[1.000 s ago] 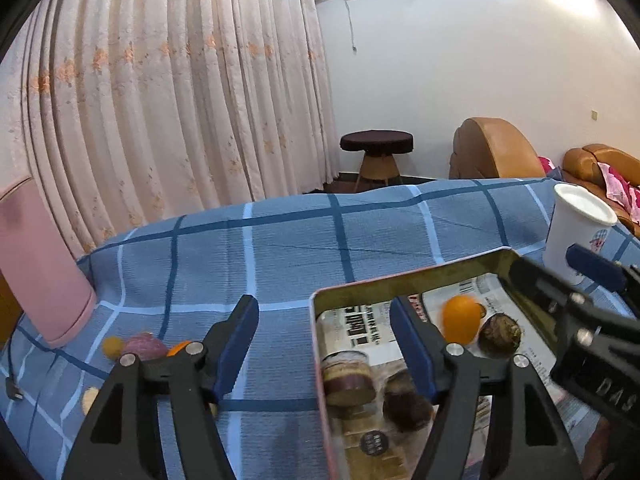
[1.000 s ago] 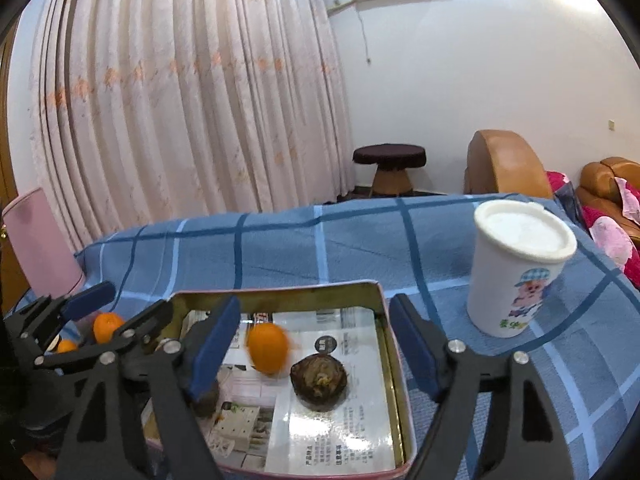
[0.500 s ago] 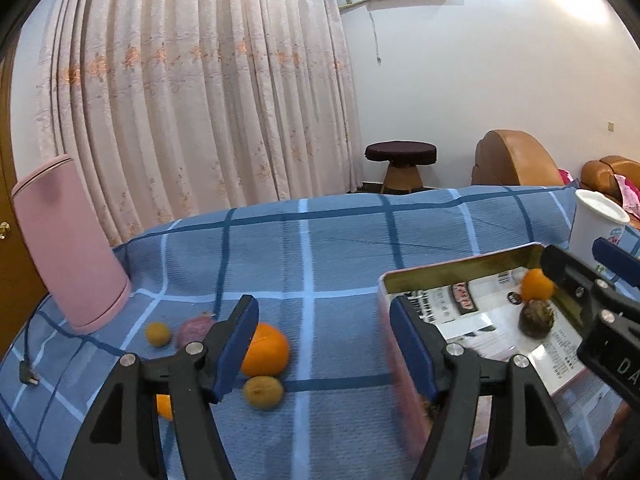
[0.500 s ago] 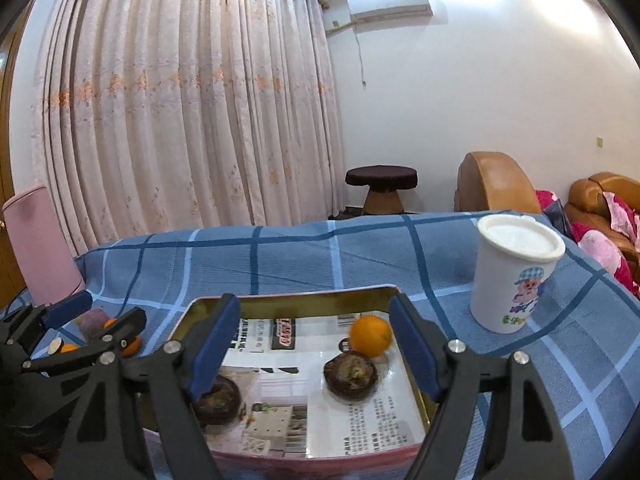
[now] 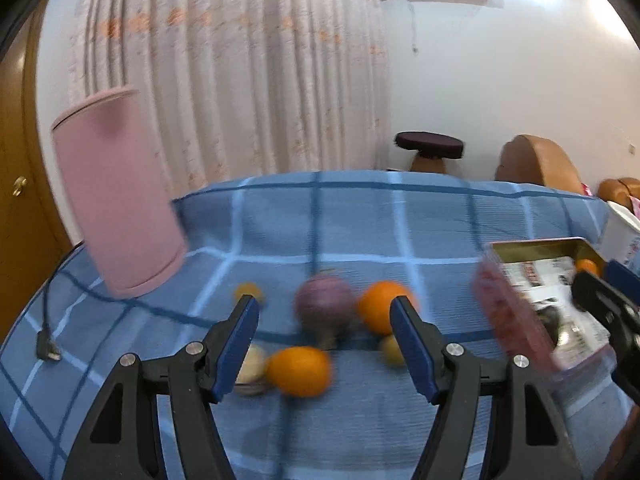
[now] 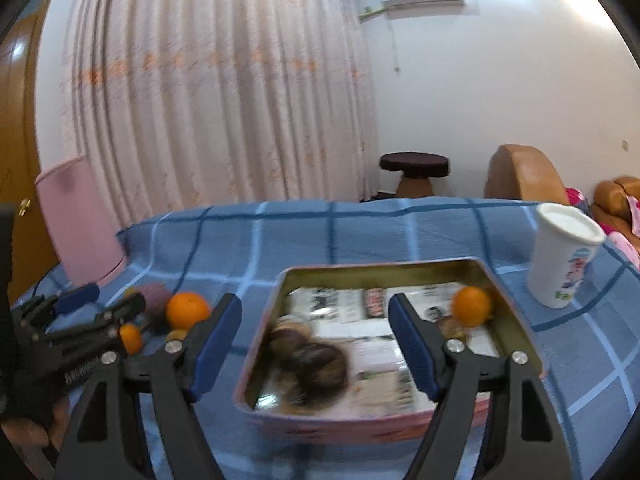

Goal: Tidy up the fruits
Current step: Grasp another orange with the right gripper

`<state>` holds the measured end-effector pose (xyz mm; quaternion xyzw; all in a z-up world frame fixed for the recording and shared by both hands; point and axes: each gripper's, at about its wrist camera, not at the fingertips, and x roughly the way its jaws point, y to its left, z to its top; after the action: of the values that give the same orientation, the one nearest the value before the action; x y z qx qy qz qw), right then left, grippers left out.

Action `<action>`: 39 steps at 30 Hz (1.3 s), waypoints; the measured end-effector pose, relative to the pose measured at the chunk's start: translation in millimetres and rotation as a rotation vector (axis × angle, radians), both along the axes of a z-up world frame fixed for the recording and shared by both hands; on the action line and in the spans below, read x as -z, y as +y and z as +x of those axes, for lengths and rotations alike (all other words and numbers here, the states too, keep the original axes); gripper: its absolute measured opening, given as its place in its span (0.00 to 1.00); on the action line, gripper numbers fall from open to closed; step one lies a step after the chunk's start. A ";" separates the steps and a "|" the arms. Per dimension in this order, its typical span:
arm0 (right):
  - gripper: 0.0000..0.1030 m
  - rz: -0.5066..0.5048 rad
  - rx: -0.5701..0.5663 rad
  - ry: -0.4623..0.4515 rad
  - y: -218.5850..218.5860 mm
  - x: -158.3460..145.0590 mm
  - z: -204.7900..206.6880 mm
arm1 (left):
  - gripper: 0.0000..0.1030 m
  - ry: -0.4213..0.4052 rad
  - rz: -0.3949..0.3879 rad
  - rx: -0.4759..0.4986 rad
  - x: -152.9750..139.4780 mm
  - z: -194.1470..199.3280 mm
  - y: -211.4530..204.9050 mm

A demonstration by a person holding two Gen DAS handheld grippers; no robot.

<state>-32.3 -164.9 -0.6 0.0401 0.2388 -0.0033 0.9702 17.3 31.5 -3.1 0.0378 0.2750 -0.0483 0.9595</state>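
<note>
My left gripper [image 5: 326,346] is open and empty above a cluster of loose fruit on the blue checked cloth: a purple fruit [image 5: 325,304], a large orange [image 5: 382,305], a nearer orange [image 5: 299,370], and smaller yellowish fruits [image 5: 249,292]. My right gripper [image 6: 314,346] is open and empty over the near edge of the metal tin [image 6: 516,312], which holds dark brown fruits [image 6: 320,366] and a small orange [image 6: 471,306] on printed paper. The tin also shows in the left wrist view [image 5: 504,316], and the left gripper shows in the right wrist view [image 6: 84,316].
A pink cylinder [image 5: 116,192] stands at the table's far left, with a black cable and plug [image 5: 47,346] beside it. A white paper cup [image 6: 564,256] stands right of the tin. A stool [image 6: 414,170] and brown sofa [image 6: 522,176] stand beyond the table.
The left gripper has swung left from over the tin to over the loose fruit. The right gripper has shifted left; the tin now sits more to its right. Both stay open.
</note>
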 end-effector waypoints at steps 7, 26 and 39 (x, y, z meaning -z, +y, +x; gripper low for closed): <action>0.51 -0.035 -0.143 0.096 58.7 13.9 12.4 | 0.67 0.047 0.012 -0.062 9.2 13.1 59.4; 0.48 0.076 -0.322 0.372 153.0 50.4 80.6 | 0.67 0.075 0.004 -0.154 7.3 25.5 113.5; 0.37 0.071 -0.381 0.306 141.9 38.8 50.8 | 0.67 0.053 -0.051 -0.061 4.3 20.9 107.6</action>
<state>18.5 -23.0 -39.4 0.0273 0.3860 0.1822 0.9039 38.2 139.1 -7.4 0.0039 0.2998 -0.0270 0.9536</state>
